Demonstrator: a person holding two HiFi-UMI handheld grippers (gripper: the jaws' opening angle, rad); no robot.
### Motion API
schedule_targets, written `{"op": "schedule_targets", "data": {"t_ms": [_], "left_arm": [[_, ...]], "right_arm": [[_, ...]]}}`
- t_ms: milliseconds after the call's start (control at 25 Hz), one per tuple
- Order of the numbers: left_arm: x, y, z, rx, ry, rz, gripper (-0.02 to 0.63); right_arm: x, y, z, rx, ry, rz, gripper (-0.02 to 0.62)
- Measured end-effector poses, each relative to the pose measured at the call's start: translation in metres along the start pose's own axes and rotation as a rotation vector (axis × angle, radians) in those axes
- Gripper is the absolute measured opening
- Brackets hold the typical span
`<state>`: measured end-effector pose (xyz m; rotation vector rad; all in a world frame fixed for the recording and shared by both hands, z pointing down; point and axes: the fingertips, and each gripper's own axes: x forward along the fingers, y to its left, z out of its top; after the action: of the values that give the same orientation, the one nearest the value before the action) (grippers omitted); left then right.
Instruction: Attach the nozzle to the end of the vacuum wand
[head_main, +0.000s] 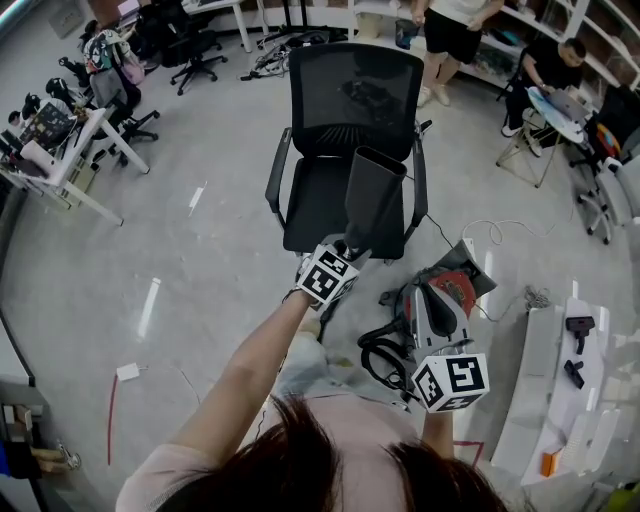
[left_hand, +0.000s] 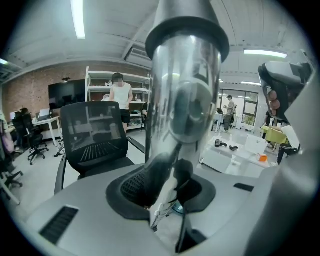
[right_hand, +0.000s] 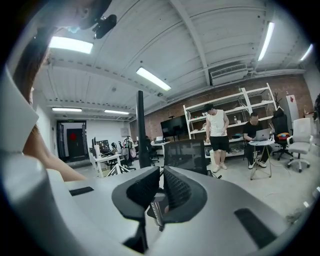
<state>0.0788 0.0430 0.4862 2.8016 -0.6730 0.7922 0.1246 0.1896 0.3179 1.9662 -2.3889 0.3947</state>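
Observation:
In the head view my left gripper (head_main: 348, 252) is shut on the narrow end of a dark grey nozzle (head_main: 374, 198), which sticks up and forward over an office chair. The left gripper view has the nozzle (left_hand: 185, 90) rising large and smoky-clear from between the pads of the left gripper (left_hand: 167, 185). My right gripper (head_main: 440, 335) hangs lower right, above the red and grey vacuum body (head_main: 452, 290) on the floor. In the right gripper view the jaws of the right gripper (right_hand: 162, 187) stand almost together with nothing between them. I cannot make out the wand.
A black mesh office chair (head_main: 352, 130) stands straight ahead. A black hose or cable (head_main: 383, 355) coils beside the vacuum. A white table (head_main: 570, 400) with small tools is at the right. Desks, chairs and people stand along the far edges of the room.

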Motion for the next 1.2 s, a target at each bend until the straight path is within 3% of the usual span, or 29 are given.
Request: {"op": "schedule_targets", "data": {"t_ms": [440,1200], "left_arm": [[-0.001,-0.007,0.001,-0.003,-0.007,0.012,0.126],[-0.004,-0.013,-0.001,0.005,-0.010,0.014,0.126]], "right_arm": [[-0.011,-0.005,-0.004,0.031,0.001,-0.007,0.031],[-0.019,0.020,-0.006,0.038,-0.020,0.129,0.026]]}}
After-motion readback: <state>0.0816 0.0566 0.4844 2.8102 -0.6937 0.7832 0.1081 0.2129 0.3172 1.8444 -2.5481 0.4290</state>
